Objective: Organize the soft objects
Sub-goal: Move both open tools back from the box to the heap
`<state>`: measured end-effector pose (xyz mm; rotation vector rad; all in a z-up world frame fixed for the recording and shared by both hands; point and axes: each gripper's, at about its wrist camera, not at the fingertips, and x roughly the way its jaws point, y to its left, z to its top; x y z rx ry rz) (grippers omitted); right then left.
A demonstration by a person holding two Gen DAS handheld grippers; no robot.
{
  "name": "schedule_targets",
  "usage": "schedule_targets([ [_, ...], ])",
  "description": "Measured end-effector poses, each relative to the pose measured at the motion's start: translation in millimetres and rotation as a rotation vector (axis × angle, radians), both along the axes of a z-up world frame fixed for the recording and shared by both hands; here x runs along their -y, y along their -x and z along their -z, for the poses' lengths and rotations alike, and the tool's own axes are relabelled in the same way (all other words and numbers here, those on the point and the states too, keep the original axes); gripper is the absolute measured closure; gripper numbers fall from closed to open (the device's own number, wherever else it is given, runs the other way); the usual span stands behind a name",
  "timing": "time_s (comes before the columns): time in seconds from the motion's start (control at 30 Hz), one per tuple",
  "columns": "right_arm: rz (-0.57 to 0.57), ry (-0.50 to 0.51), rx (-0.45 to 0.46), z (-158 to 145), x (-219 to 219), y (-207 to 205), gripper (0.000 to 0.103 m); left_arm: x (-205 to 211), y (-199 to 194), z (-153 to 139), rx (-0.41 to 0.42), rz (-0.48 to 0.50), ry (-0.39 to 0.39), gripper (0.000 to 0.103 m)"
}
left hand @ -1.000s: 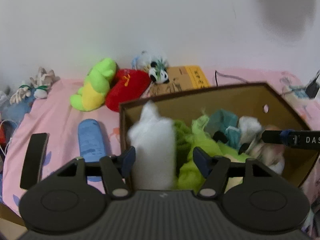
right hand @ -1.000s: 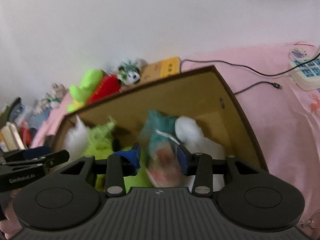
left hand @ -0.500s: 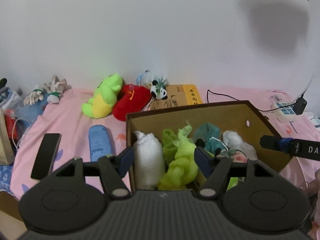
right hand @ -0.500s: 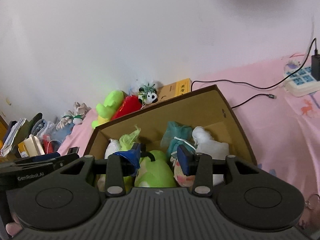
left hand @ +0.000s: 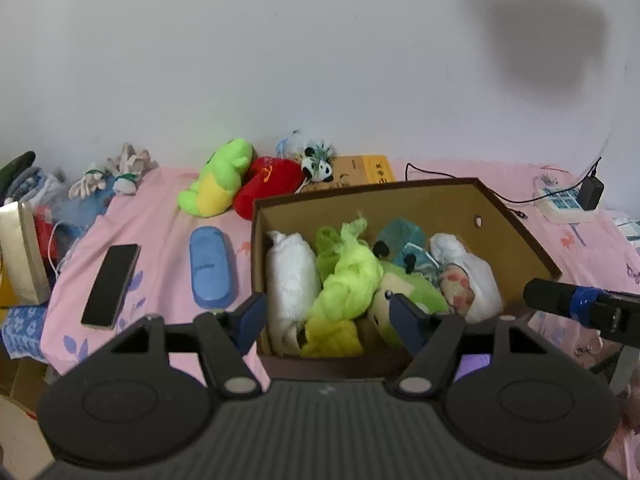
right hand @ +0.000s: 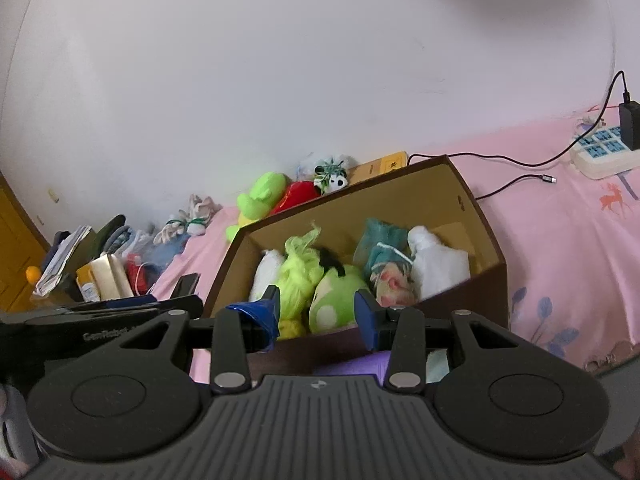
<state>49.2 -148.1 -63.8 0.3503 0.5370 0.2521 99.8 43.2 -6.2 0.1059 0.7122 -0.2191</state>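
The cardboard box (left hand: 500, 216) sat on the pink bed (left hand: 160, 216), packed with soft things: a white plush (left hand: 290, 276) at its left end, lime-green netting (left hand: 348, 276) beside it, a green plush (left hand: 416, 292), a teal bundle (left hand: 404, 236) and another white plush (left hand: 472, 268) at the right. The left hand-held gripper (left hand: 326, 316) hung before the box with its jaws wide apart and nothing between them. The right hand-held gripper (right hand: 316, 312) was likewise empty, jaws parted. A green toy (left hand: 218, 184), a red toy (left hand: 268, 184) and a small panda (left hand: 318, 166) lay by the wall, a phone (left hand: 110, 284) and a blue case (left hand: 210, 268) left of the box
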Motion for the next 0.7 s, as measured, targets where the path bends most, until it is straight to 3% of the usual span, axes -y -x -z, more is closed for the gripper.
schedule_targets([
  [0.7,-0.095,0.003,-0.082,28.2,19.4,64.9,0.078,29.8,56.4,25.6,-0.113,0.012,-0.007,0.03],
])
